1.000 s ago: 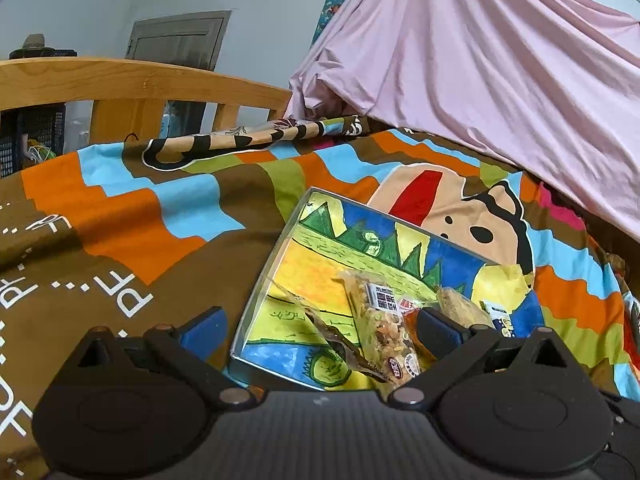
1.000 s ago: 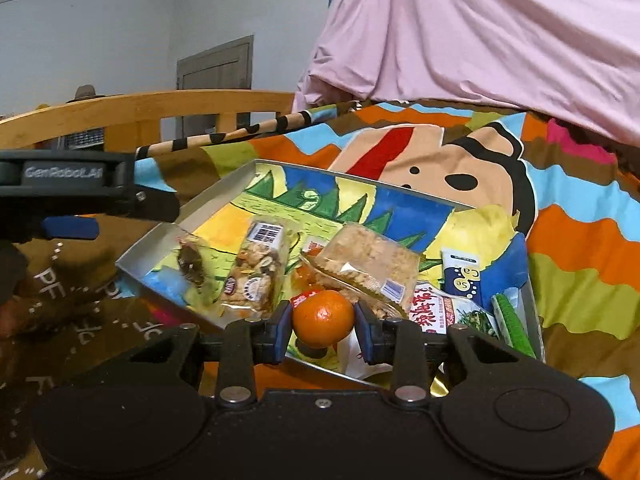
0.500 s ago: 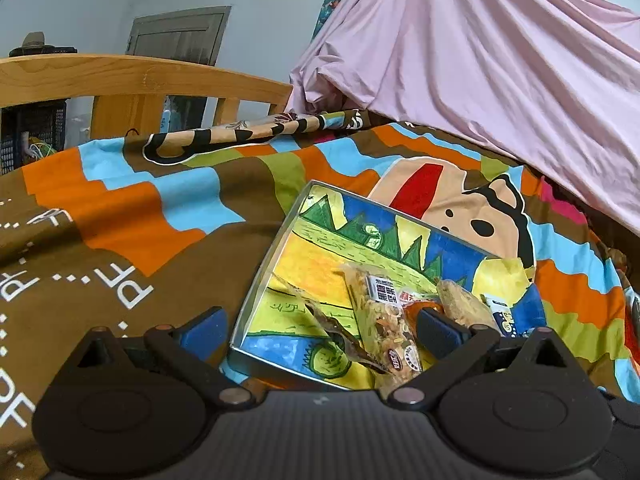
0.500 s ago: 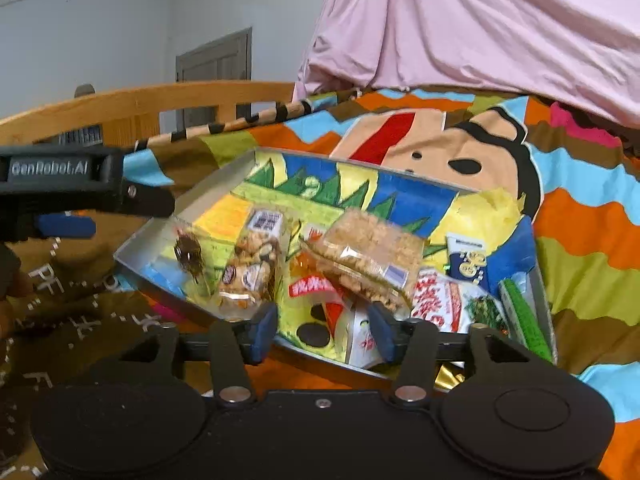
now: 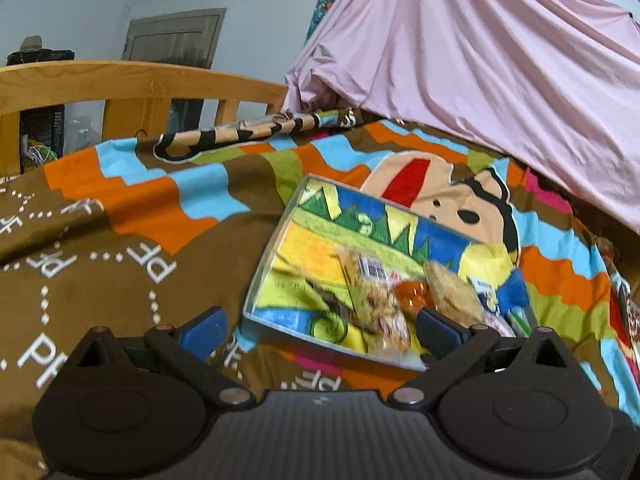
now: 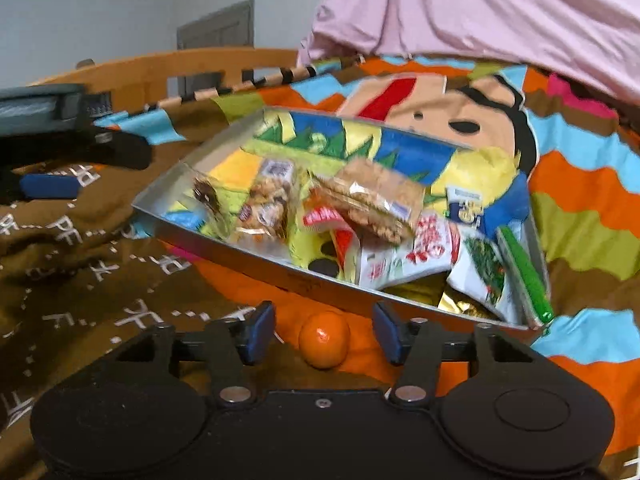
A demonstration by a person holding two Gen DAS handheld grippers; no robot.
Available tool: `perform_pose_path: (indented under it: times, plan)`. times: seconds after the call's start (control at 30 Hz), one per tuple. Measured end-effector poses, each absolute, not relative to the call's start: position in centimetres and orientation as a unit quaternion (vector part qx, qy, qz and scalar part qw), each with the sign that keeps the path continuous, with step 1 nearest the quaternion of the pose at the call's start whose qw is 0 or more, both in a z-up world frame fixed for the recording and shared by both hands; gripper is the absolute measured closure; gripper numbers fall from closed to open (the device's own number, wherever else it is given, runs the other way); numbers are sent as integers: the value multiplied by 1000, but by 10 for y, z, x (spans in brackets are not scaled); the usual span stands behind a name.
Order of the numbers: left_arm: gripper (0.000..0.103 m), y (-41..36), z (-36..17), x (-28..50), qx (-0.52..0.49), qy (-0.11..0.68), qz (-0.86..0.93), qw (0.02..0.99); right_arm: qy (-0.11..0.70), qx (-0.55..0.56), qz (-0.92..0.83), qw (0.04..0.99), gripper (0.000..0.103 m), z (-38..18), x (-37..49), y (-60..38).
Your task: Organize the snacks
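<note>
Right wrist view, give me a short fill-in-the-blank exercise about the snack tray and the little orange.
1. The small orange lies on the ____, outside the tray.
2. The orange sits between the fingers of the right hand-held gripper, whose pads are ____ touching it.
3. The green stick-shaped packet leans along the tray's ____ side.
4. Behind the tray, a ____ sheet drapes over the bed.

Missing words: blanket; not; right; pink
</note>
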State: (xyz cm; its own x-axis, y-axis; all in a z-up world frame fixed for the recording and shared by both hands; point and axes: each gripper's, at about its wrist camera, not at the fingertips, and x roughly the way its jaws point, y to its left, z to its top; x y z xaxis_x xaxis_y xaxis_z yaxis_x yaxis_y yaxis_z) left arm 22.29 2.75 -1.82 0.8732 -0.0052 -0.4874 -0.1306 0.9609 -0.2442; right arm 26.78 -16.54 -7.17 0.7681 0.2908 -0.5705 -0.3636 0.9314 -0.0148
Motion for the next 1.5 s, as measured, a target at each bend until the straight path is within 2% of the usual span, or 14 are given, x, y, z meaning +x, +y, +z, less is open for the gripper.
perform_pose_path:
  times: [0.07, 0.2, 0.4, 0.73, 0.8, 0.87, 1.0, 1.13, 1.27, 1.5]
  plan:
    - [1, 26, -21, 218, -128, 251, 33, 959, 313, -62, 178, 931, 72, -80, 274, -165]
    - [1, 26, -18, 214, -124, 248, 35, 960, 308, -58, 173, 934, 71, -78, 269, -168]
    - [1, 30, -10, 205, -135, 240, 36, 961, 240, -58, 153, 957, 71, -51, 259, -174]
    - [1, 30, -10, 189, -132, 247, 43, 959, 259, -71, 152, 951, 71, -62, 304, -171]
    - [1, 30, -10, 187, -134, 249, 46, 958, 261, -68, 155, 950, 69, -63, 305, -170]
    - [1, 30, -9, 184, -137, 249, 47, 957, 258, -72, 156, 951, 63, -62, 302, -170]
    - [1, 28, -4, 176, -142, 248, 45, 957, 254, -65, 155, 953, 59, -57, 298, -176]
    - [1, 24, 6, 161, -137, 237, 40, 961, 241, -40, 152, 958, 40, -43, 281, -188]
    - [1, 20, 15, 142, -129, 221, 39, 966, 214, -29, 151, 965, 26, -18, 255, -198]
    - [0, 14, 26, 103, -115, 199, 36, 973, 172, 6, 144, 975, 12, 26, 193, -208]
